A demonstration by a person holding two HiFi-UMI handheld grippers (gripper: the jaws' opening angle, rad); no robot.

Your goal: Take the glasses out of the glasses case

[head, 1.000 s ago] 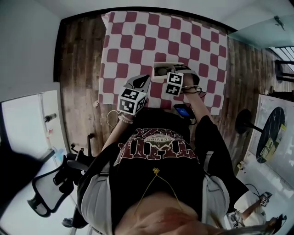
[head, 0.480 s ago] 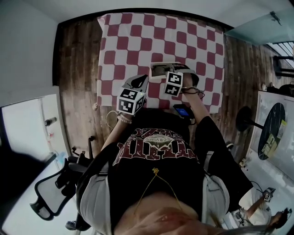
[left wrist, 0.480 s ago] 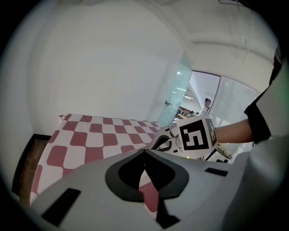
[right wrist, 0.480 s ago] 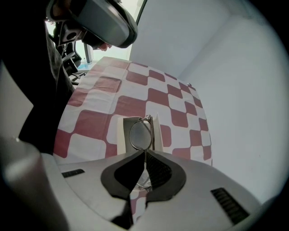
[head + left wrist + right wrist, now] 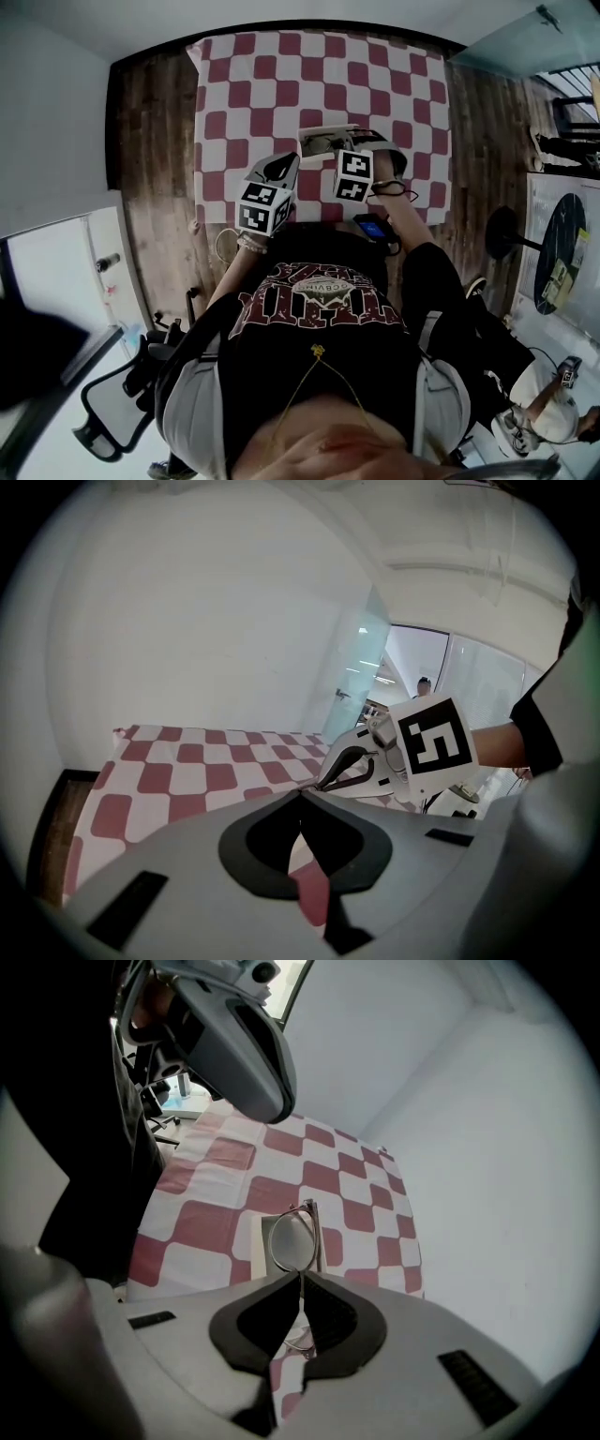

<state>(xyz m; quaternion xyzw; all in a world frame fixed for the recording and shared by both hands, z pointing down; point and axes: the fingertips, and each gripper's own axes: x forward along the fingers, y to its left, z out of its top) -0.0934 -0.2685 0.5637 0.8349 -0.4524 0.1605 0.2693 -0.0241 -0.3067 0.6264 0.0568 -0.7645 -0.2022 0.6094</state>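
Right gripper point(image 5: 302, 1274): jaws clamped on the glasses point(image 5: 292, 1241), held by the frame, one lens standing above the jaw tips. Directly behind the lens lies the pale glasses case point(image 5: 266, 1252), open, near the near edge of the checked table point(image 5: 244, 84). Whether the glasses touch the case cannot be told. Left gripper point(image 5: 302, 791): jaws together, nothing between them.
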